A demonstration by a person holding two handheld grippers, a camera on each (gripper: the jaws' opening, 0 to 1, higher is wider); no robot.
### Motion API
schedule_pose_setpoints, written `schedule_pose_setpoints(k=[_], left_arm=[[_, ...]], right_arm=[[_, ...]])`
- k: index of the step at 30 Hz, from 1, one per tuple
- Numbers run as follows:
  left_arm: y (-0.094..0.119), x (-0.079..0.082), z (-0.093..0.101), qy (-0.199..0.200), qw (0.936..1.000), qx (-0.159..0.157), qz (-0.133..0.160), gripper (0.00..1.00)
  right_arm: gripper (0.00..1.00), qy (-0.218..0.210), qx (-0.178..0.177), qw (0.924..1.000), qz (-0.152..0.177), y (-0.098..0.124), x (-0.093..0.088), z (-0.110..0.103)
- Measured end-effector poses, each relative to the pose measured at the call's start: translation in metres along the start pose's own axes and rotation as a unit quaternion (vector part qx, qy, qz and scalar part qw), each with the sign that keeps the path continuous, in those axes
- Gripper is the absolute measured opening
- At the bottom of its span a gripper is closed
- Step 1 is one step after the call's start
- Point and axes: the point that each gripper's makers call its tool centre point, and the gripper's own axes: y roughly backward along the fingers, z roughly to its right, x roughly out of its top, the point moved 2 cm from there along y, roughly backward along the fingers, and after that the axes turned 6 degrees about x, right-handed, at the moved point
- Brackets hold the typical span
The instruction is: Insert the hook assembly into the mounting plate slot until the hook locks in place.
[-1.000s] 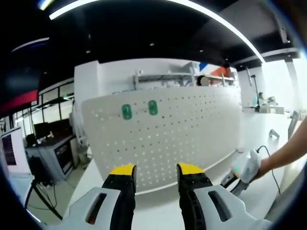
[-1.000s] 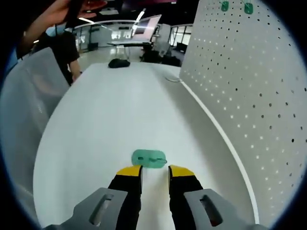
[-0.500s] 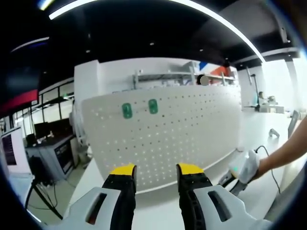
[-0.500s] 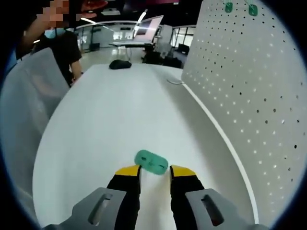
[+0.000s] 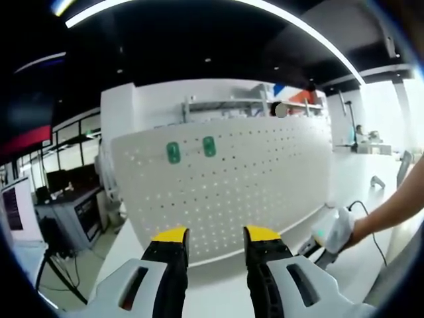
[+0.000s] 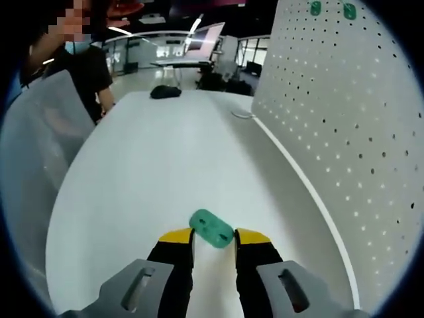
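A long white counter runs through a big room with dark ceilings and bright strip lights. A white board full of little holes stands up along the counter's edge. Two green pieces sit side by side high on that board. In the right gripper view, a green hook piece lies tilted on the counter, just at the tips of the right claw. The jaws are a little apart and I cannot tell if they touch it. The left claw is part open, holding nothing, pointing at the board. A person's hand shows beside it
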Motion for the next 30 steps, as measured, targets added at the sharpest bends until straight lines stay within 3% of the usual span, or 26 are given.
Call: schedule_pose_setpoints(k=[7, 30], left_arm=[[-0.002, -0.001, 0.005, -0.001, 1.0, -0.006, -0.001, 0.34], [-0.005, -0.02, 0.034, -0.007, 0.9985, -0.048, -0.025, 0.34]], right_arm=[[0.23, -0.021, 0.005, 0.9998, 0.004, 0.003, -0.004, -0.004], [0.22, -0.029, 0.013, 0.9995, 0.005, 0.0, -0.001, -0.019]])
